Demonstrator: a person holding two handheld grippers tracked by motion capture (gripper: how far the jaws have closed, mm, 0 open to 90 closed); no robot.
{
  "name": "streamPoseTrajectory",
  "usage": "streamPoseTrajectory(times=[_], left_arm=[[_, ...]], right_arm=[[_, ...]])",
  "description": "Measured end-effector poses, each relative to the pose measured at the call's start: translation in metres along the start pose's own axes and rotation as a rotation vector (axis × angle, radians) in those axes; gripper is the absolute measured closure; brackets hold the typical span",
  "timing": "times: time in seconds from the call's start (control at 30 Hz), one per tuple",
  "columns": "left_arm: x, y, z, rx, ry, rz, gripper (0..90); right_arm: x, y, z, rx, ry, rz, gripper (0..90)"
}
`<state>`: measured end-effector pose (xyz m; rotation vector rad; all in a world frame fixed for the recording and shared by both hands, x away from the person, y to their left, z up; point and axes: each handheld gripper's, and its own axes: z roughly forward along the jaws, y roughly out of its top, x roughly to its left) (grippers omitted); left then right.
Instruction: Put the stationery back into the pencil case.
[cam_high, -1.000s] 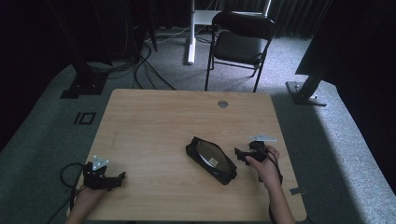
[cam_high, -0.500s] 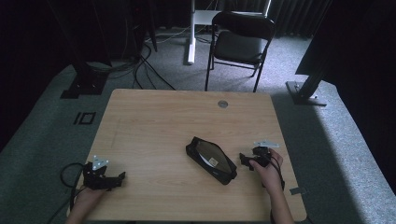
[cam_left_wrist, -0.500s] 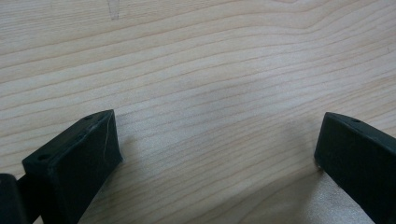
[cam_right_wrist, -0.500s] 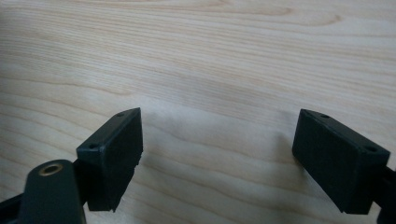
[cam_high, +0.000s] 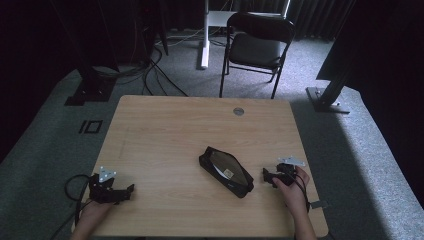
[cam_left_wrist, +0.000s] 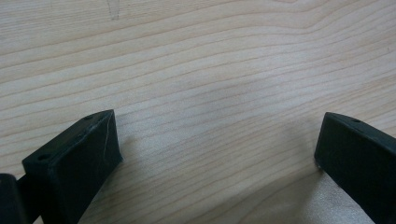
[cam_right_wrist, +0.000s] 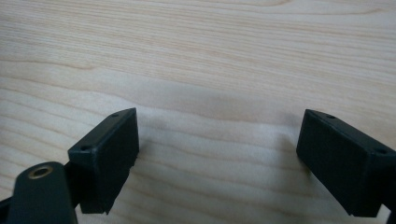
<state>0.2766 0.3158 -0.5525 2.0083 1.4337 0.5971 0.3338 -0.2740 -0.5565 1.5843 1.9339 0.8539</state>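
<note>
Both grippers rest on the counter, jaws spread and holding nothing; the right gripper has just been opening wider. Between us, nearer it, lies the black pouch: soft, light, floppy, we judge, best pinched at a rim.

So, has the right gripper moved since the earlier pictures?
Yes. The right gripper has drawn back from the black pouch toward the table's near right edge, its tongs just opening, nothing between them.
</note>
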Motion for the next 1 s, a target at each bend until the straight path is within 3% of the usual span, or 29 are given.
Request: streamPoseTrajectory(times=[0.53,1.0], left_arm=[[0.0,0.0,0.0,0.0,0.0,0.0,0.3],[0.0,0.0,0.0,0.0,0.0,0.0,0.3]], right_arm=[[0.001,-0.021,-0.021,-0.003,-0.03,0.028,13.1],[-0.001,-0.023,-0.023,-0.003,-0.037,0.038,13.0]])
